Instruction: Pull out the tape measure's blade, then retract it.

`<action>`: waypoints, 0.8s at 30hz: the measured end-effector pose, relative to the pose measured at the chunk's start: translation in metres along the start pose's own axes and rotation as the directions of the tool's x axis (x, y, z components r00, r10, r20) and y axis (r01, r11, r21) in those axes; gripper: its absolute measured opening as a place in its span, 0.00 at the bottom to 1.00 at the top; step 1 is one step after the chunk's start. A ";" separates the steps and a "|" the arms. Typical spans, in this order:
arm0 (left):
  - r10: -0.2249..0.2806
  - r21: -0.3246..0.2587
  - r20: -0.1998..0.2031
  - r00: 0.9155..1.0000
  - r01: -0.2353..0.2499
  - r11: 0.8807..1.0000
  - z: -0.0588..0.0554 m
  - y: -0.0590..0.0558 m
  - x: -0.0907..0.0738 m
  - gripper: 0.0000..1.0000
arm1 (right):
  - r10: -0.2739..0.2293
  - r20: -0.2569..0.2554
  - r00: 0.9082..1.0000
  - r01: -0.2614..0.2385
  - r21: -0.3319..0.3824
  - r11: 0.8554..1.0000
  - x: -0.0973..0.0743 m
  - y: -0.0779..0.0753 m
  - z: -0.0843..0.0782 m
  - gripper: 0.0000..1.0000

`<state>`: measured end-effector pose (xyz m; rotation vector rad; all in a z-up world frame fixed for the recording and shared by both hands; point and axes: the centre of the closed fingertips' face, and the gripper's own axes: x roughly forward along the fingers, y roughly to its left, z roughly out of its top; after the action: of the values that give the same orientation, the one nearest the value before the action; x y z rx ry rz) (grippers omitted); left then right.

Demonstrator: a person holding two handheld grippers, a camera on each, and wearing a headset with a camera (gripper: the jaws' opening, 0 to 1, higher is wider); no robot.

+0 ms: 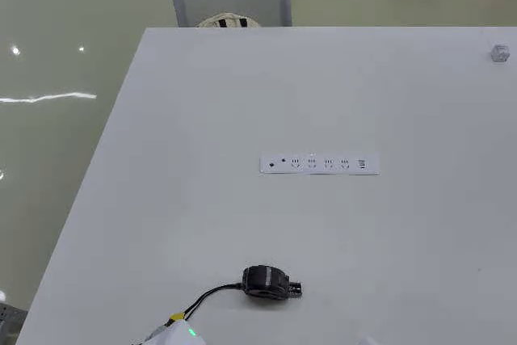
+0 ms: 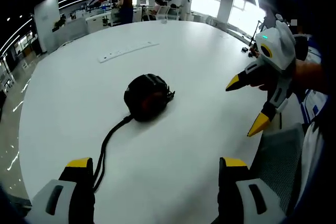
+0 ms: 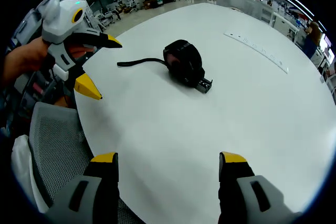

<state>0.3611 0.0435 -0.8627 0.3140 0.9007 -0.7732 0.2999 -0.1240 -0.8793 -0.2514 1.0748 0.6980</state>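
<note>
White desk point(image 1: 242, 119) carries a socket strip point(image 1: 319, 164); the tape measure point(image 1: 266, 282) lies on the near side of it, well apart. Left tongs point(image 2: 156, 163) and right tongs point(image 3: 169, 157) stand apart, empty. The case looks hard, probably slick: pinch its flanks. The blade hook point(image 3: 205, 85) is hard to make out.

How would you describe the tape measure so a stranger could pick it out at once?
Start at the big white table, then its flat white socket strip. Nearer the viewer lies the tape measure. Unlike those, it is dark: a round black case trailing a black cord.
</note>
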 end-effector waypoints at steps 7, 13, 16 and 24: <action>-0.029 0.059 0.011 1.000 0.028 0.998 0.008 0.002 0.006 0.95 | 0.011 0.007 1.000 -0.011 -0.037 0.999 0.005 -0.002 0.007 0.79; -0.061 0.113 0.026 0.998 0.057 0.992 0.016 0.004 0.011 0.92 | 0.028 0.022 0.999 -0.026 -0.084 0.996 0.010 -0.004 0.016 0.78; -0.068 0.139 0.028 0.997 0.063 0.988 0.022 0.007 0.013 0.92 | 0.038 0.029 0.999 -0.034 -0.116 0.993 0.011 -0.005 0.021 0.77; -0.095 0.211 0.020 0.995 0.089 0.973 0.036 0.011 0.021 0.91 | 0.050 0.031 0.998 -0.043 -0.190 0.981 0.019 -0.012 0.031 0.75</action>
<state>0.3984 0.0219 -0.8581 0.4472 0.8104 -0.9597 0.3354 -0.1097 -0.8830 -0.3771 0.9840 0.8454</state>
